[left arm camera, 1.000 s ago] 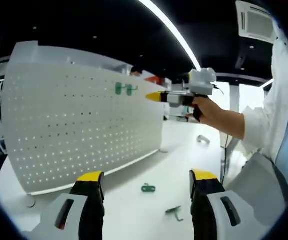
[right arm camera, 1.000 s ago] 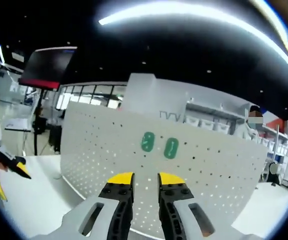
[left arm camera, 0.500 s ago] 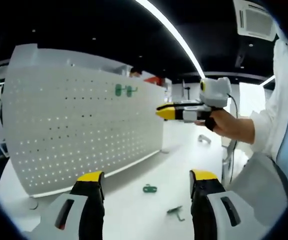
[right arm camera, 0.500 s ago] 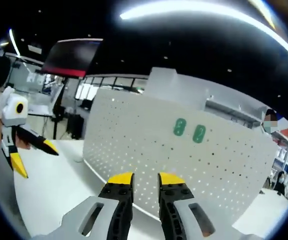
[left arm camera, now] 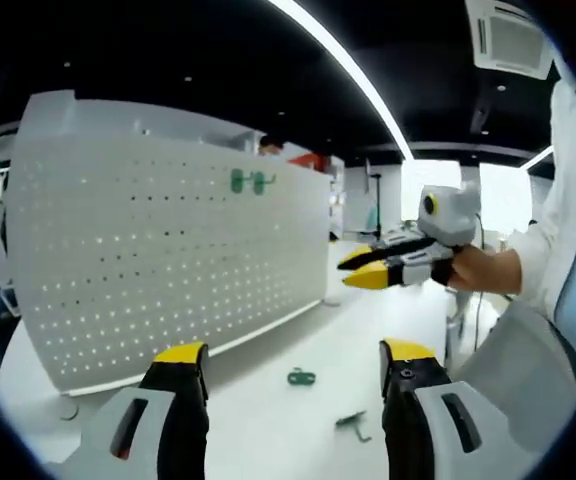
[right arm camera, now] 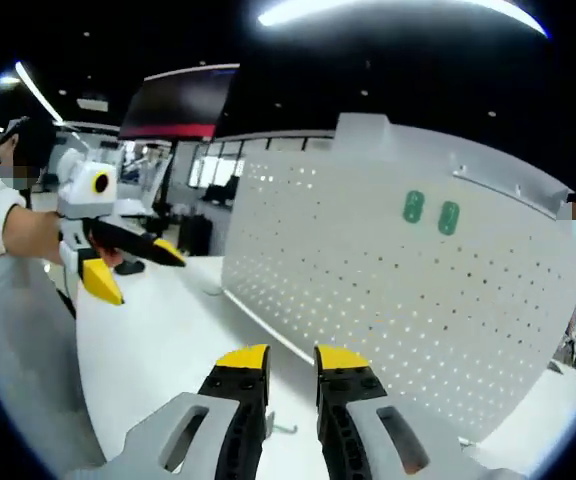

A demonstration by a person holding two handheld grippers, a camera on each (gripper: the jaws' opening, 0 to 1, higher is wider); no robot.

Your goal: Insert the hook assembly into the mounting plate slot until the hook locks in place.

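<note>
- L hand-held gripper (left arm camera: 293, 362): in the left gripper view its yellow-tipped jaws stand wide apart, nothing between them, over the white tabletop (left arm camera: 268, 430). In the right gripper view it shows at left (right arm camera: 133, 265), held in a hand (right arm camera: 43, 235), jaws spread, holding nothing.
- R hand-held gripper (right arm camera: 291, 362): in the right gripper view its jaws are nearly together w/ a narrow gap, nothing gripped, pointing toward the lower part of the pegboard. In the left gripper view it comes in from the right (left arm camera: 360, 268), held up above the tabletop by a hand (left arm camera: 480, 270) w/ white sleeve (left arm camera: 558, 240); tips a little apart, empty.
- Mounting plate = white pegboard (left arm camera: 168, 260), upright on the tabletop; seen in the right gripper view too (right arm camera: 388, 290).
- Two green hook assemblies (left arm camera: 249, 180) sit side by side near the pegboard's top edge, on its face; in the right gripper view they read as two green ovals (right arm camera: 431, 211). Can't tell if locked.
- Loose on tabletop, left gripper view: a green hook part (left arm camera: 301, 377) betw the jaws, just in front of the pegboard base; a darker hook piece (left arm camera: 350, 424) nearer the right jaw, apart from the green one.
- Right gripper view: small metal bit (right arm camera: 281, 429) on the tabletop betw the jaws, too small to identify.
- Neither gripper touches the pegboard or any hook.
</note>
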